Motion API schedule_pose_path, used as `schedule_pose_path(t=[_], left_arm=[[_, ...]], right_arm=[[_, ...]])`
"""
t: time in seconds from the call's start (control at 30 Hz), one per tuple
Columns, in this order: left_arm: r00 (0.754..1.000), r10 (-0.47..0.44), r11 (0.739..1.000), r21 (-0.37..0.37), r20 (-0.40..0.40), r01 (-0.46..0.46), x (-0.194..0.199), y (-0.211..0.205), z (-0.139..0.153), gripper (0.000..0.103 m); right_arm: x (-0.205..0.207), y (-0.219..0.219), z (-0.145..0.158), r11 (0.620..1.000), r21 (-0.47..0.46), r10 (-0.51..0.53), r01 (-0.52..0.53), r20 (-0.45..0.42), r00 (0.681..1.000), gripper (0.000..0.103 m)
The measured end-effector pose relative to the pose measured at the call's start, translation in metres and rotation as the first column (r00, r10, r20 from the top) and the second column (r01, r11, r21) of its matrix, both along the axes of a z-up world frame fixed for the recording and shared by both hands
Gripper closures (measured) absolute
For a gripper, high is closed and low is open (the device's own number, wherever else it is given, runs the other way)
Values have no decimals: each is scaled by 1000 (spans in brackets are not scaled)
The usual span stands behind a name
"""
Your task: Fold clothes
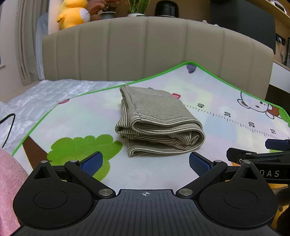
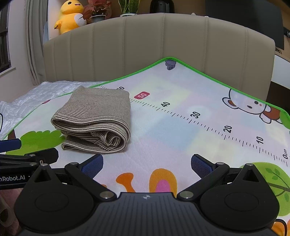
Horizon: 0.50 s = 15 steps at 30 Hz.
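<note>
My left hand-held gripper hangs low over the near part of the play mat, its two blue pads spread wide with nothing between them. Just beyond the pads lies the striped shirt, folded into a thick bundle with its layered, rolled edges facing me. It rests on the mat toward the left edge, not touching either gripper.

My right hand-held gripper is also spread wide and empty, held over the near part of the mat, where orange and pink cartoon shapes are printed. From this side the shirt sits ahead and to the left, its far end just beside the red "50" mark of the ruler printed across the mat. The ruler runs from that mark down toward the right edge.

The two grippers are side by side: the right one shows at the right border of my left view, and the left one at the left border of my right view.

The mat has a green border and lies on a bed with a white quilted cover. Its far corner reaches the beige padded headboard. A yellow plush toy and potted plants stand on the ledge behind the headboard. A pink cloth shows at the lower left of my left view.
</note>
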<state>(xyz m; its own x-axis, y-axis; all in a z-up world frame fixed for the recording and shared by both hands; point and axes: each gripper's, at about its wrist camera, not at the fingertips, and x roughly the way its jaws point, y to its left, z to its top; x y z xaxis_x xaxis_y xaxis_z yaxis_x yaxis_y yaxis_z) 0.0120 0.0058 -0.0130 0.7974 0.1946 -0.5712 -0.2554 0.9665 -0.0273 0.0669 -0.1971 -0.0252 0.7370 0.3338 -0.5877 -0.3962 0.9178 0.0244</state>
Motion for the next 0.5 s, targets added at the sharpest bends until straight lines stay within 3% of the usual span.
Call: schedule_pose_path(t=[0.5], left_arm=[[1000,-3,1000,0,-4,3,-1,2,0,0]], right_arm=[[0,2,-1,1000,1,-3,3,-11,1000,0]])
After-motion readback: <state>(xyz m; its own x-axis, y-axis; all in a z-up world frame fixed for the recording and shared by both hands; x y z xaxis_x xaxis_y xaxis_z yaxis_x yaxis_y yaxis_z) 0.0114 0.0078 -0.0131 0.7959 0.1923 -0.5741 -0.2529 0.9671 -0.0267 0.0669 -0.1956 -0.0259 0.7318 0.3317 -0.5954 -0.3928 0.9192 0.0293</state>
